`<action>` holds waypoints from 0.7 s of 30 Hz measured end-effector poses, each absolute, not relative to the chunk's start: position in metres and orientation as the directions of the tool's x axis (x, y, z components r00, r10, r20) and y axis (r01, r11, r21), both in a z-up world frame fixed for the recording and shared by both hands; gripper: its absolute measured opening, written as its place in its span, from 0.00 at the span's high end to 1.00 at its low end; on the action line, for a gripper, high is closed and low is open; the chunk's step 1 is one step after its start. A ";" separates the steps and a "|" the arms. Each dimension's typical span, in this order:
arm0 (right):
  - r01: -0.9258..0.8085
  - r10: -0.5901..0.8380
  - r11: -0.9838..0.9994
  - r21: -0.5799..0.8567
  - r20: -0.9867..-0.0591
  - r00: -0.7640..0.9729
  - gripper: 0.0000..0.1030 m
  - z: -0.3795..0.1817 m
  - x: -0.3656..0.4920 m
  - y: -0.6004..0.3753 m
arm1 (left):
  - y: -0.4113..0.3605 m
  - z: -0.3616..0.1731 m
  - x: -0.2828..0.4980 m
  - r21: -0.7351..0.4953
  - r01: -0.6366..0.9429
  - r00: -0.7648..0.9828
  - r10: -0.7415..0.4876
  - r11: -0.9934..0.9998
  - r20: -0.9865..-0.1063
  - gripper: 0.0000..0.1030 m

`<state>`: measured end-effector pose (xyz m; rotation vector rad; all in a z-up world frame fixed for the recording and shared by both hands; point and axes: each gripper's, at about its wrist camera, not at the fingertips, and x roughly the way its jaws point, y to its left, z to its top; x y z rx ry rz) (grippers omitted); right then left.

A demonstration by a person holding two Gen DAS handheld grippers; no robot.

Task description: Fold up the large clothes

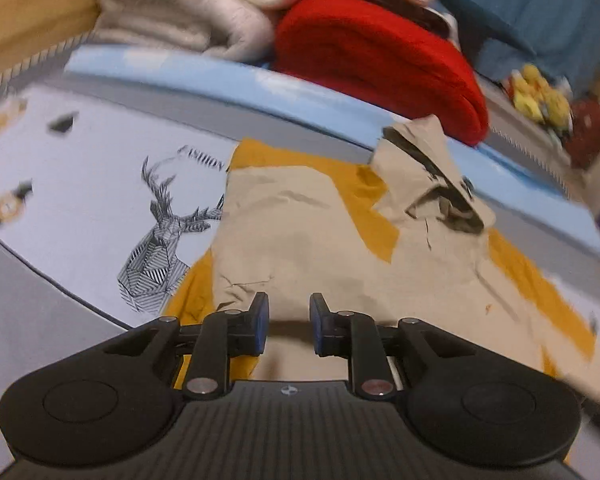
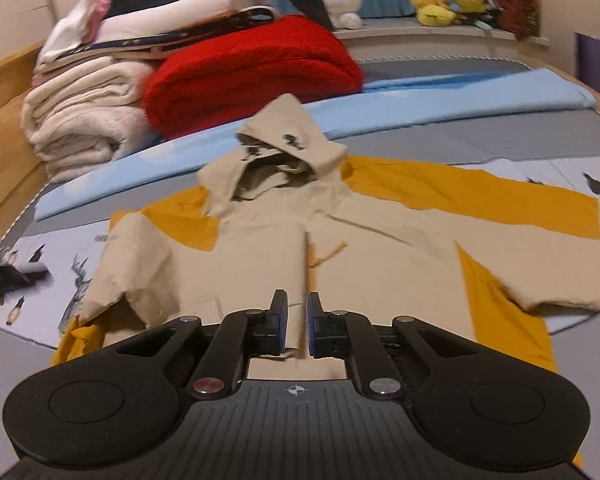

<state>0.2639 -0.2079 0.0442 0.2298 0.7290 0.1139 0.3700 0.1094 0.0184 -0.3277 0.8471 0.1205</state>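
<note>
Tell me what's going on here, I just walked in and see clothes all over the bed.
A person with a gripper in each hand is folding a beige and mustard hooded jacket spread flat on the bed. The right gripper has its fingers nearly shut with a beige edge of the jacket between them. The left gripper hovers over the jacket near its folded-in sleeve, fingers apart and holding nothing. Folded blankets are stacked behind.

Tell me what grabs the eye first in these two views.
The beige and mustard hooded jacket spread flat mid-bed, hood toward the pillows. Behind it, a bright red folded blanket beside a cream stack. The right gripper pinches the jacket's front edge; the left gripper is open above the fabric.
</note>
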 end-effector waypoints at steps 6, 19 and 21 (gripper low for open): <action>-0.168 0.243 0.970 0.177 -0.661 0.710 0.86 0.025 0.281 -0.166 | 0.128 0.018 0.387 -0.233 -0.257 0.660 -0.006 0.938 -0.751 0.74; -0.461 0.209 0.872 -0.165 -0.726 0.655 0.46 -0.029 0.305 -0.083 | 0.150 -0.005 0.413 -0.258 -0.308 0.607 -0.020 0.916 -0.795 0.69; -0.475 0.196 0.859 -0.193 -0.733 0.651 0.44 -0.037 0.306 -0.079 | 0.149 -0.007 0.415 -0.262 -0.307 0.602 -0.027 0.915 -0.798 0.69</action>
